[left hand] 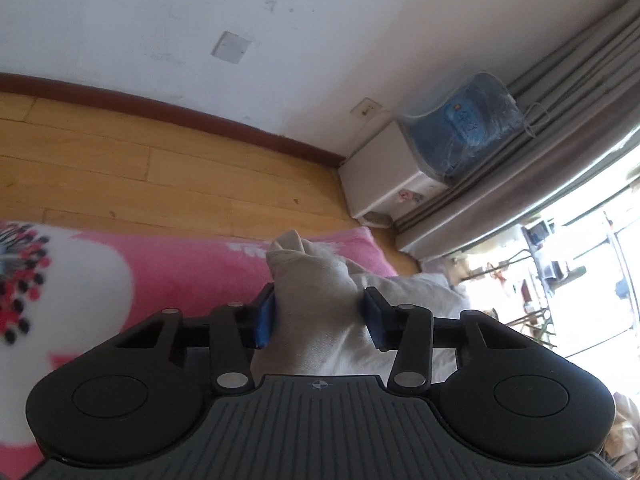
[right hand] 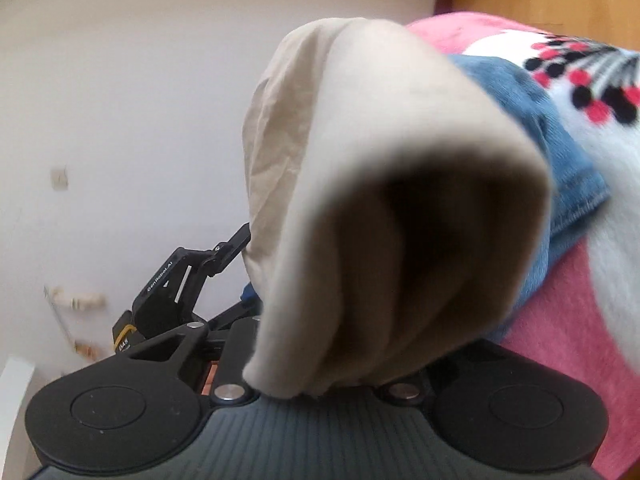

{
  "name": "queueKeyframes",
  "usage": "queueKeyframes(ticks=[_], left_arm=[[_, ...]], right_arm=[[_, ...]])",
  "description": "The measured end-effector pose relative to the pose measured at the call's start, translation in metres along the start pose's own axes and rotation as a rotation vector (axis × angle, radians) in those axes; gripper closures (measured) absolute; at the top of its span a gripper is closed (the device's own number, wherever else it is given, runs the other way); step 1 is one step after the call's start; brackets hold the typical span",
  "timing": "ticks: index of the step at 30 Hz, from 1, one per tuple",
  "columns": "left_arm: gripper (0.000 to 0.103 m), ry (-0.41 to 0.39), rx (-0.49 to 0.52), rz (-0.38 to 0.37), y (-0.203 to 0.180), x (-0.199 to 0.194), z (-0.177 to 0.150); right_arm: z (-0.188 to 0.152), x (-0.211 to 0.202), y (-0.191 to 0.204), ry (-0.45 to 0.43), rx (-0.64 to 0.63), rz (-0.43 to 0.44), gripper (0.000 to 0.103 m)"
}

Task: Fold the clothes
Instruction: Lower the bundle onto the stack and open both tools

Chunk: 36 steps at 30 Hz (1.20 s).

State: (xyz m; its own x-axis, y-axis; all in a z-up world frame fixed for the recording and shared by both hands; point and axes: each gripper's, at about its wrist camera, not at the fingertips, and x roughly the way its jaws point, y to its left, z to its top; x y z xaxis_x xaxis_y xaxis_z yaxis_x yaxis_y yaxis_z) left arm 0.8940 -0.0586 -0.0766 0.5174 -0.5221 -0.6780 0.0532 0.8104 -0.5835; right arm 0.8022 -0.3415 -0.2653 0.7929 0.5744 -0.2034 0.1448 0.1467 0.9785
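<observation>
While the beige garment (left hand: 316,312) lies bunched on the pink blanket (left hand: 180,276) in the lower middle of the left wrist view, the left gripper (left hand: 320,318) has a thick fold of it between its blue pads (left hand: 264,320), which press the cloth from both sides, so it is clamped on the garment. The cloth runs forward from those fingers and trails off toward the right of the frame, toward the bright window (left hand: 580,260). In the right wrist view the same beige garment (right hand: 380,200) fills the centre as a rolled tube, its long axis pointing straight out of the right gripper (right hand: 332,384); the cloth covers the fingers there, so I cannot tell whether they are pressed on it. The other gripper shows at the left edge of that tube, so both hands sit at one end of the garment, close together. A blue piece of clothing (right hand: 560,184) lies just beside it on the blanket. Judging by this, the next move depends on drawing the two hands apart along the cloth.
</observation>
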Motion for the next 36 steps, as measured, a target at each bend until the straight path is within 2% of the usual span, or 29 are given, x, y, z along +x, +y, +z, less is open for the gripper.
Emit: queueKeyframes(ticks=[4,6,15,20,22,24,26,27,28,29,31,32,34,36], left_arm=[[0.059,-0.010,-0.032,0.007,0.005,-0.010,-0.009],[0.060,-0.020,-0.022,0.005,0.005,-0.013,-0.012],[0.060,-0.058,-0.033,0.023,0.010,-0.013,-0.006],[0.060,-0.074,-0.050,0.036,0.024,-0.011,-0.009],[0.055,-0.074,-0.055,0.036,0.030,-0.007,-0.010],[0.044,-0.078,-0.088,0.033,0.035,-0.009,-0.009],[0.044,-0.095,-0.081,0.052,0.033,-0.017,-0.008],[0.044,-0.110,-0.059,0.069,0.030,-0.023,-0.007],[0.044,-0.131,-0.030,0.085,0.025,-0.031,-0.007],[0.044,-0.161,0.020,0.092,0.017,-0.041,-0.008],[0.044,-0.206,0.152,0.096,-0.005,-0.060,-0.016],[0.044,-0.218,0.248,0.105,-0.020,-0.067,-0.024],[0.044,-0.219,0.453,0.110,-0.050,-0.075,-0.048],[0.044,-0.188,0.598,0.103,-0.070,-0.073,-0.077]], right_arm=[[0.012,-0.006,0.002,0.104,-0.076,0.009,0.079],[0.018,-0.010,-0.001,0.139,-0.066,0.016,0.079],[0.021,-0.004,-0.001,0.156,-0.065,0.041,0.079],[0.020,-0.003,-0.002,0.191,-0.120,0.025,0.079],[0.012,-0.011,-0.012,0.194,-0.119,0.015,0.080],[0.003,-0.020,-0.024,0.192,-0.109,0.002,0.078],[-0.003,-0.036,-0.031,0.189,-0.090,-0.011,0.067],[-0.005,-0.046,-0.033,0.187,-0.079,-0.017,0.064],[-0.008,-0.057,-0.034,0.181,-0.072,-0.030,0.055],[-0.016,-0.070,-0.034,0.165,-0.076,-0.058,0.050],[-0.021,-0.104,-0.023,0.103,-0.150,-0.127,0.048],[-0.022,-0.125,-0.013,0.052,-0.223,-0.170,0.050],[-0.029,-0.168,0.020,-0.081,-0.459,-0.248,0.054],[-0.040,-0.187,0.045,-0.131,-0.679,-0.295,0.058]])
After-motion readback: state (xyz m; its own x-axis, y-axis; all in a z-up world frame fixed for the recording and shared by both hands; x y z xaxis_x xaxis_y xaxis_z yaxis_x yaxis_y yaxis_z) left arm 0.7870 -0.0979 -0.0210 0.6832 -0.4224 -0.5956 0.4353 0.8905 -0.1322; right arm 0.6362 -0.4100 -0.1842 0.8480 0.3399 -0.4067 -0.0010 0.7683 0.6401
